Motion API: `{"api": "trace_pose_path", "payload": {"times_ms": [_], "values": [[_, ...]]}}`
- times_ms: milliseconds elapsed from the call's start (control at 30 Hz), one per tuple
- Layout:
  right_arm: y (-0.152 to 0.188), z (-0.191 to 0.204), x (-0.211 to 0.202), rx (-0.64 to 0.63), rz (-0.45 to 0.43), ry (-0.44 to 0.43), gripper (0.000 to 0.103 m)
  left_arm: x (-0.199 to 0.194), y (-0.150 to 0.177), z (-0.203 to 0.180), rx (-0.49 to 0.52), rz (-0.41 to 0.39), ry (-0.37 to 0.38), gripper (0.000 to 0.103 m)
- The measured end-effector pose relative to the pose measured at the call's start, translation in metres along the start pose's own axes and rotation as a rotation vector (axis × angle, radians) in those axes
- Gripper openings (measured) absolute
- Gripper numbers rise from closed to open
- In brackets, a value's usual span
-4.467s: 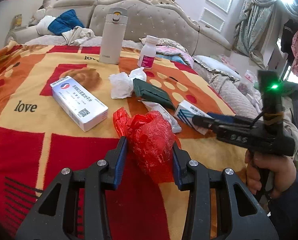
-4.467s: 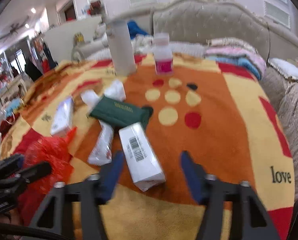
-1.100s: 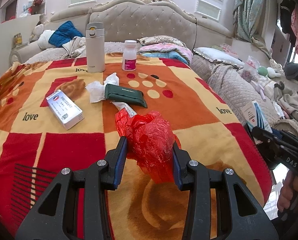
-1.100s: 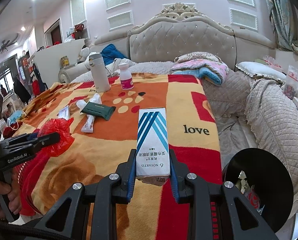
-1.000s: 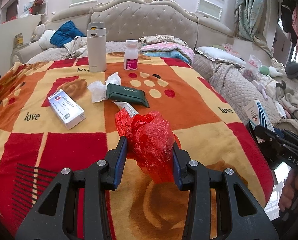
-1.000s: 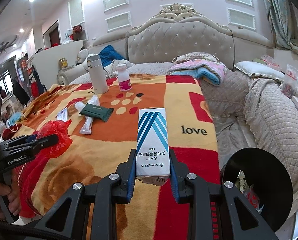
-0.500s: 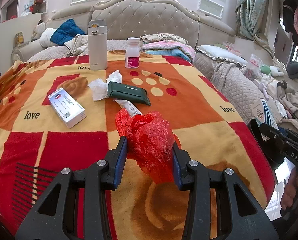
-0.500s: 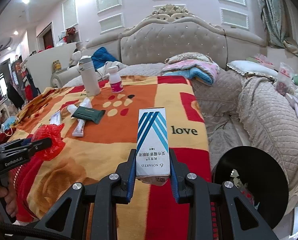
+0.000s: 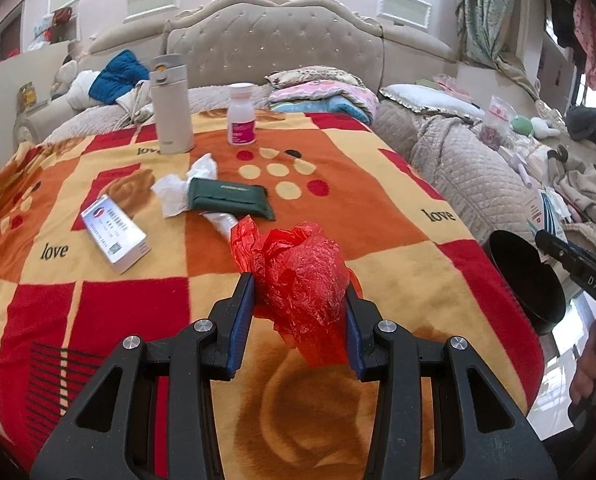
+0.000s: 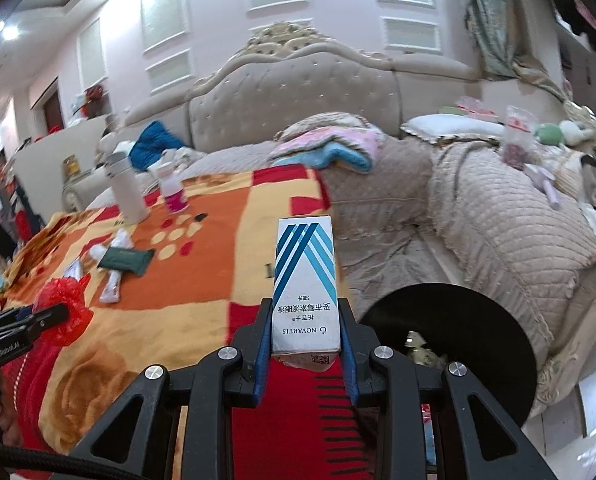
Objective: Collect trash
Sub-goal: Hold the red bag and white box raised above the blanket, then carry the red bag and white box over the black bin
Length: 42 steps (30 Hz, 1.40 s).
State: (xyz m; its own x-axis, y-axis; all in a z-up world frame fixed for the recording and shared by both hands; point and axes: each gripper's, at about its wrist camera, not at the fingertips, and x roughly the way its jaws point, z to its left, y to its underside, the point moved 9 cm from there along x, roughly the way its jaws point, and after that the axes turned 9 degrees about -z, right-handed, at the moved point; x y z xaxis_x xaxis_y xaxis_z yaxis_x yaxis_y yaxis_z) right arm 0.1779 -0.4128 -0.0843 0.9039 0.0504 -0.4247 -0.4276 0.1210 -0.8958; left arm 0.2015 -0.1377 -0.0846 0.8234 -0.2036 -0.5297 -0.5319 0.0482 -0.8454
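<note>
My left gripper (image 9: pixel 298 300) is shut on a crumpled red plastic bag (image 9: pixel 301 280), held above the patterned blanket (image 9: pixel 98 320). My right gripper (image 10: pixel 303 320) is shut on a white box with blue stripes (image 10: pixel 305 280), held upright at the bed's right edge, just left of a black trash bin (image 10: pixel 477 344) with some litter inside. The bin also shows in the left wrist view (image 9: pixel 525 280), with the right gripper (image 9: pixel 553 240) and its box (image 9: pixel 545 212) beside it. On the blanket lie a crumpled white tissue (image 9: pixel 182 188), a green pouch (image 9: pixel 230 196), a white wrapper (image 9: pixel 222 220) and a white medicine box (image 9: pixel 114 232).
A beige thermos (image 9: pixel 170 108) and a white bottle with a pink label (image 9: pixel 241 120) stand at the far end of the blanket. Folded quilts (image 9: pixel 321 92) lie by the headboard. A quilted beige cover (image 10: pixel 497 220) spreads to the right, with small items on it.
My right gripper has carried the striped box further right, closer to the black bin. My left gripper still holds the red bag and has shifted slightly towards the bed.
</note>
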Motion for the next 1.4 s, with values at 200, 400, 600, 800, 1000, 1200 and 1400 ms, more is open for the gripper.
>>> {"api": "trace_pose_path", "payload": {"times_ms": [200,400,600,800,1000,1200,1400], "values": [[-0.003,-0.032,-0.013,0.047,-0.017,0.055,0.028,0.003,-0.004,-0.022,0.026,0.002,0.022,0.038],[-0.004,-0.057,-0.019,0.097,-0.026,0.128,0.028,0.005,-0.008,-0.043,0.048,0.01,0.041,0.038],[-0.004,-0.068,-0.019,0.113,-0.02,0.155,0.028,0.015,-0.006,-0.091,0.137,0.038,0.104,0.038],[-0.002,-0.081,-0.021,0.13,-0.015,0.177,0.028,0.016,-0.002,-0.137,0.201,0.036,0.199,0.038],[0.007,-0.104,-0.023,0.157,0.008,0.207,0.028,0.03,-0.006,-0.182,0.265,0.044,0.356,0.038],[0.016,-0.127,-0.019,0.197,0.038,0.205,0.028,0.04,-0.009,-0.231,0.3,0.069,0.489,0.038],[0.024,-0.141,-0.012,0.261,0.064,0.201,0.028,0.055,-0.005,-0.271,0.336,0.095,0.536,0.038]]}}
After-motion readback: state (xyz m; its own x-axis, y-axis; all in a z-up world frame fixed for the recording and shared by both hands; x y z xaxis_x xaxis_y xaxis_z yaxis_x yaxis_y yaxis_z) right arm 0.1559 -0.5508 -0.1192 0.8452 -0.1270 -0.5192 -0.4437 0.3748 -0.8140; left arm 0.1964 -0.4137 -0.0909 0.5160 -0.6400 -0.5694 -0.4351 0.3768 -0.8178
